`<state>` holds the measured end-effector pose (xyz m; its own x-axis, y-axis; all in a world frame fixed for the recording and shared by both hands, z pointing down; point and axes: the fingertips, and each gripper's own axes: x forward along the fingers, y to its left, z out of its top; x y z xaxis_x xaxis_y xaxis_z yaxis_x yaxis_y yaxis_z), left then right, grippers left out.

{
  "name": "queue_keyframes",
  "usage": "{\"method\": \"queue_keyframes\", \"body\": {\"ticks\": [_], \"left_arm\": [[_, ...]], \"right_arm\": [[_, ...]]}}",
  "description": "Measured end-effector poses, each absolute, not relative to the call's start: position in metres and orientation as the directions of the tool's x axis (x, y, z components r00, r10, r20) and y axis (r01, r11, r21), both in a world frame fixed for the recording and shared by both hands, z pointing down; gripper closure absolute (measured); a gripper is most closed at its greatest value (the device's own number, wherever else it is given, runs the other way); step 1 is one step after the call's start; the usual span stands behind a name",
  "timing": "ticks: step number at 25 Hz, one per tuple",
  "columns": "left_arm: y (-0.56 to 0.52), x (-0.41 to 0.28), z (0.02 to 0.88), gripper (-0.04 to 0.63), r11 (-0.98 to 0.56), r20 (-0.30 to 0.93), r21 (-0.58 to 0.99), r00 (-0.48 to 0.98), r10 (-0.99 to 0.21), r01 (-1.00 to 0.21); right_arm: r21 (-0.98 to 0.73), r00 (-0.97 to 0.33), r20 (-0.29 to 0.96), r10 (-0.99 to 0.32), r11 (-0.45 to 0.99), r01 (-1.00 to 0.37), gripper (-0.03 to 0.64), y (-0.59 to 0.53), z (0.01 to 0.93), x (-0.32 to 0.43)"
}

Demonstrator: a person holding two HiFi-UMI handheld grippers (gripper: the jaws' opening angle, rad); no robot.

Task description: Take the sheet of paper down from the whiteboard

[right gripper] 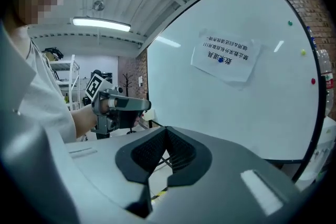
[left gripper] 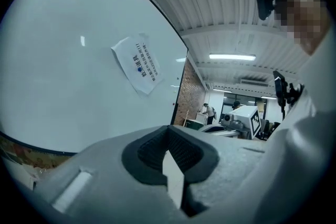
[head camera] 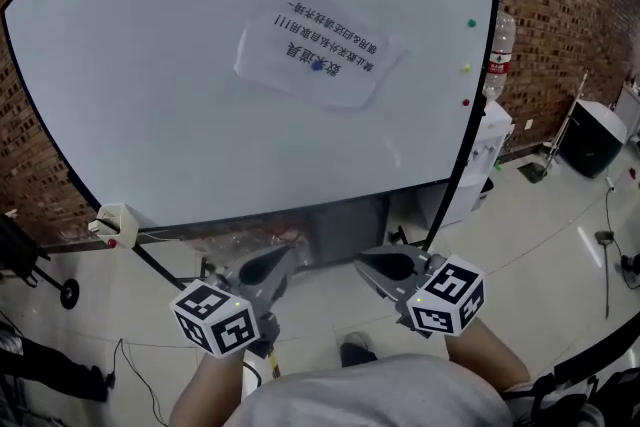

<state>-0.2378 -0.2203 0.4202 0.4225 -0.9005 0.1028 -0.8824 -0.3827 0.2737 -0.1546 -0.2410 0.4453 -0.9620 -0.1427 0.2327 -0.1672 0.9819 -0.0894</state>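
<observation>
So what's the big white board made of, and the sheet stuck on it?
The whiteboard looks like a smooth, glossy coated panel, maybe metal or plastic, since bright glints shine off it. The sheet looks like thin matte paper: it has dark print and slightly wavy edges.

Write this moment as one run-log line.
white printed paper sheet: on glossy whiteboard | left claw: shut, empty | right claw: shut, empty

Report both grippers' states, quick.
Left gripper: shut, nothing between its jaws.
Right gripper: shut, nothing between its jaws.
The sheet of paper hangs on the whiteboard, well clear of both.
</observation>
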Motion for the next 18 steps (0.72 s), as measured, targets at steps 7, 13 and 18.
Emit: {"method": "queue_keyframes", "body": {"ticks": [7,13,18], "left_arm": [[-0.310,-0.259,0.403,0.595,-0.358,0.094,0.232,0.388,-0.917,-0.904],[-0.372,-0.279,0.384,0.595,-0.339,0.070,0.207,0.360,-0.930,-0.918],[-0.390,-0.301,0.375,0.594,-0.312,0.054,0.188,0.327,-0.944,-0.931]], "right_arm": [[-0.052,-0.975,0.201,-0.098,0.992,-0.111,0.618,-0.328,0.432,-0.186],[-0.020,-0.977,0.204,-0.070,0.997,-0.075,0.618,-0.395,0.418,-0.212],[-0.005,-0.980,0.179,-0.091,0.996,-0.094,0.618,-0.424,0.403,-0.225]]}}
